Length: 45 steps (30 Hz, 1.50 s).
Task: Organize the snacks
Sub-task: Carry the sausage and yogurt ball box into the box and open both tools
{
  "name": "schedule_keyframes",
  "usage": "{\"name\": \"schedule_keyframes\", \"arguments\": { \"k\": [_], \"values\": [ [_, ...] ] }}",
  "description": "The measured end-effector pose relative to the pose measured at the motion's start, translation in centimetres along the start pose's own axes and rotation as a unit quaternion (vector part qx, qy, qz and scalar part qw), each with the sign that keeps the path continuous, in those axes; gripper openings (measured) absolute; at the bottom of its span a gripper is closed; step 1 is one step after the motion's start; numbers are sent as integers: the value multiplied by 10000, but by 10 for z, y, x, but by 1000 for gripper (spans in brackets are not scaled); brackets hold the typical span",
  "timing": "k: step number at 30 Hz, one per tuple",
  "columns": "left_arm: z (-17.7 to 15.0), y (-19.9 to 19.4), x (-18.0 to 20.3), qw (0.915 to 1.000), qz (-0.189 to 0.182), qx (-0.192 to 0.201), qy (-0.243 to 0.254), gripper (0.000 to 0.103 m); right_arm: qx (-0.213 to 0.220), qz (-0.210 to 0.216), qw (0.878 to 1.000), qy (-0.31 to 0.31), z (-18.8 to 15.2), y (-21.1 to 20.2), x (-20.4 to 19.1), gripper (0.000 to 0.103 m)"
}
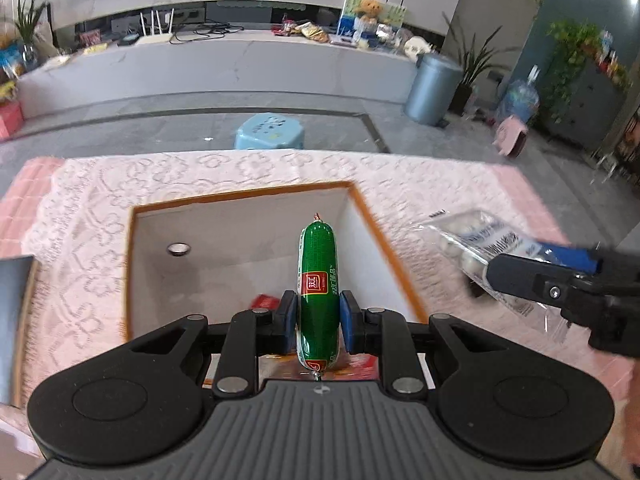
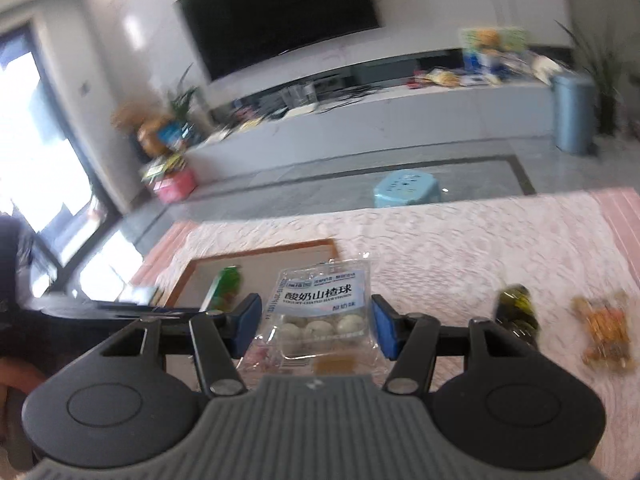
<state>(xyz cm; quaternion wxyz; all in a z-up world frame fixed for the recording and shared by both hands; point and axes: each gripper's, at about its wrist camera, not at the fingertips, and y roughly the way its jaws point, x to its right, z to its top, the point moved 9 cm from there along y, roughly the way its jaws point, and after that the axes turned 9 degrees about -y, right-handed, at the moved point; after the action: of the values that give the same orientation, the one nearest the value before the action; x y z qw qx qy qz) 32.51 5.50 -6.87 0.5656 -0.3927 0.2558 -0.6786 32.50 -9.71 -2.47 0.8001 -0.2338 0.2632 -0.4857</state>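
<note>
We see the left gripper point(image 1: 318, 322) squeezing the green sausage point(image 1: 318, 280) between its jaws, above the white box point(image 1: 240, 232). The right gripper point(image 2: 318, 326) pinches the pack of white balls point(image 2: 320, 312) – just right of the box, over the pink cloth point(image 1: 248, 168).
</note>
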Motion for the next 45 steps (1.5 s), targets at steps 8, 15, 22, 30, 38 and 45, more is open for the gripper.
{"name": "schedule_keyframes", "arguments": {
  "k": [8, 15, 22, 30, 38, 45],
  "values": [
    [-7, 14, -25, 9988, 281, -202, 335, 25, -716, 11, 9866, -1465, -7, 56, -59, 57],
    [-9, 33, -42, 9943, 494, -382, 865, 25, -923, -95, 9539, -2855, -21, 95, -82, 57],
    [-19, 54, -49, 9832, 814, -708, 1470, 25, -1293, -252, 9200, -3690, -40, 129, -82, 57],
    [-29, 62, -45, 9768, 932, -795, 1758, 25, -1508, -267, 9238, -3509, -53, 145, -68, 57],
    [-36, 68, -42, 9681, 1202, -1016, 1951, 25, -1479, -378, 9219, -3562, -51, 155, -67, 57],
    [-38, 70, -44, 9626, 1366, -1110, 2060, 31, -1531, -473, 9101, -3821, -54, 159, -72, 58]
  ]
}}
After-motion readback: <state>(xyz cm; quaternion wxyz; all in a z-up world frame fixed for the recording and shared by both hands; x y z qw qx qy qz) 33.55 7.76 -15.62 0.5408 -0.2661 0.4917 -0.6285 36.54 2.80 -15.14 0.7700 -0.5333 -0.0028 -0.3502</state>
